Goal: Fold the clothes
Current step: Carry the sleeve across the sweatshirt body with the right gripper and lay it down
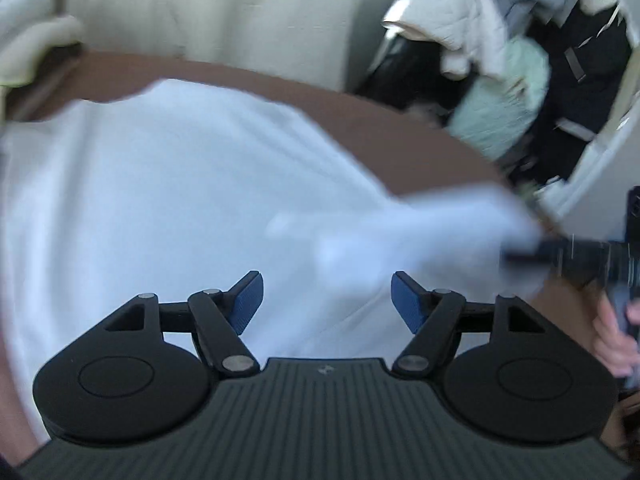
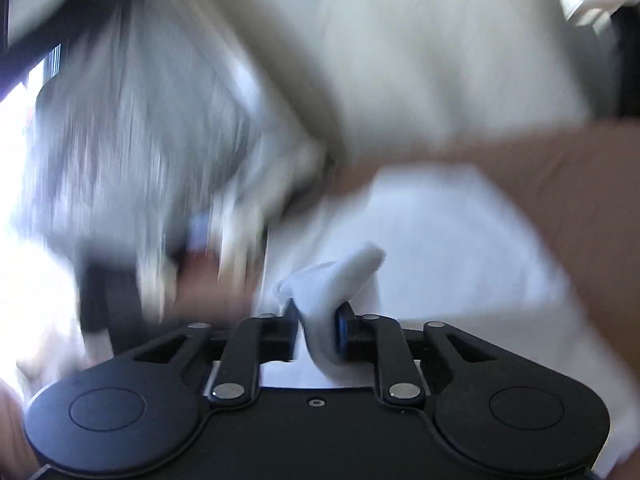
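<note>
A white garment lies spread over a brown table. My left gripper hovers just above the cloth, its blue pads wide apart with nothing between them. One corner of the garment stretches out to the right, lifted and blurred, toward my right gripper, which a hand holds. In the right wrist view the right gripper has a bunched fold of the white garment filling the narrow gap between its pads. The remainder of the cloth lies on the table.
A heap of mixed clothes, pale, grey, mint and dark, sits past the table's far right edge. A cream surface rises behind the table. A pale bundle shows at the far left. The right wrist view is heavily motion-blurred on its left side.
</note>
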Motion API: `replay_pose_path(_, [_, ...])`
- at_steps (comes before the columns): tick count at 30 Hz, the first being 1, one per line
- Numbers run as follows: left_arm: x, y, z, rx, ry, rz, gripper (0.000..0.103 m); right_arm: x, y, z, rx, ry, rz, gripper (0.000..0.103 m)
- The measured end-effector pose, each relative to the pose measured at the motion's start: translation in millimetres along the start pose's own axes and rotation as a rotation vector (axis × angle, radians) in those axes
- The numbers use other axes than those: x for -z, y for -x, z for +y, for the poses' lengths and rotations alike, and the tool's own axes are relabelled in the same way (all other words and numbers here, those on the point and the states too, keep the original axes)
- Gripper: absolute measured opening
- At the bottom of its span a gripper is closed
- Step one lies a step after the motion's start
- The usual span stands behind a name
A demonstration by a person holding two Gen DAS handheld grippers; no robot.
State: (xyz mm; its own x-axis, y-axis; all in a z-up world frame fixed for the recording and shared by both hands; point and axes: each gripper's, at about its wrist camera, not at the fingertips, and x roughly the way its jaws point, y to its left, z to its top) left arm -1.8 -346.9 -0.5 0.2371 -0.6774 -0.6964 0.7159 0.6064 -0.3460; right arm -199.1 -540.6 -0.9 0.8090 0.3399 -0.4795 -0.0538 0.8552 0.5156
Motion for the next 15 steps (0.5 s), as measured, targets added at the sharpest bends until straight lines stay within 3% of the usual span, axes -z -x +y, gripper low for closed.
replay_pose_path(2, [12.6, 11.6, 13.6, -0.047, 0.119, 0.078, 0.071, 24.0, 1.1, -2.5, 0.07, -0.004, 0.031, 0.037])
replay_pose_path(4, [29.2, 24.5, 18.8, -0.031, 0.231, 0.086, 0.071, 42.2, 15.8, -14.6, 0.137, -0.061, 0.016, 0.041])
replay_pose_path(5, [37.1, 26.2, 17.8, -0.017, 0.236, 0.078, 0.073, 49.6, 29.5, -24.2, 0.169, -0.11, -0.011, 0.043])
replay_pose_path(7, [51.5, 24.0, 14.5, -0.013, 0.193, 0.078, 0.076, 66.2, 53.8, -38.6, 0.239, -0.167, -0.059, 0.047])
replay_pose_path(10, [66.3, 9.6, 18.6, -0.056, 0.17, 0.085, 0.076, 85.1, 74.8, -49.9, 0.359, -0.178, -0.061, 0.047])
replay_pose_path(13, [72.7, 2.2, 18.1, -0.076, 0.118, 0.049, 0.076, 89.2, 79.0, -43.2, 0.454, -0.066, -0.029, 0.047])
replay_pose_path(15, [66.9, -8.1, 3.2, -0.143, 0.02, 0.046, 0.076, 88.3, 74.0, -39.3, 0.522, 0.026, 0.01, 0.047])
